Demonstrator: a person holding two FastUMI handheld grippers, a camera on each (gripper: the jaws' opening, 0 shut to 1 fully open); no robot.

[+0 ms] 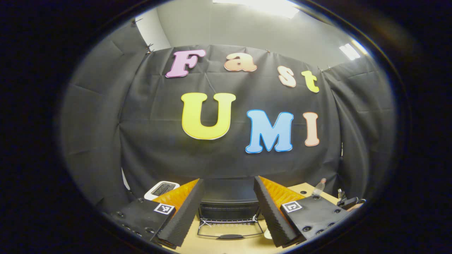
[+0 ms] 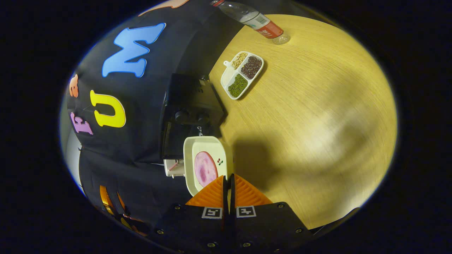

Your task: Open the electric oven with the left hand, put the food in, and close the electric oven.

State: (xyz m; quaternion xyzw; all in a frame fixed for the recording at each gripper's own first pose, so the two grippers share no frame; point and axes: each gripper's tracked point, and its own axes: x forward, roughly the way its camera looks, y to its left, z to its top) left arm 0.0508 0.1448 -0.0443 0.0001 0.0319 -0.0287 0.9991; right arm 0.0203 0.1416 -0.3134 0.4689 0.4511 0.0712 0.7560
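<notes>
The black electric oven (image 1: 229,208) stands at the table's back, seen between my left gripper's fingers. Its door (image 1: 229,231) lies folded down toward me, handle nearest. My left gripper (image 1: 229,180) is open and holds nothing, well short of the oven. In the right gripper view the oven (image 2: 187,106) shows from above with its two knobs. Just in front of it is a white plate (image 2: 197,148) with a pink slice of meat (image 2: 204,168). My right gripper (image 2: 228,178) is shut on the plate's near rim. A white edge (image 1: 267,233) right of the door may be this plate.
A white divided tray of beans (image 2: 242,74) and a plastic bottle (image 2: 257,19) stand on the wooden table (image 2: 310,123) beyond the oven. A small white device (image 1: 160,189) sits left of the oven. Black cloth walls close off the back.
</notes>
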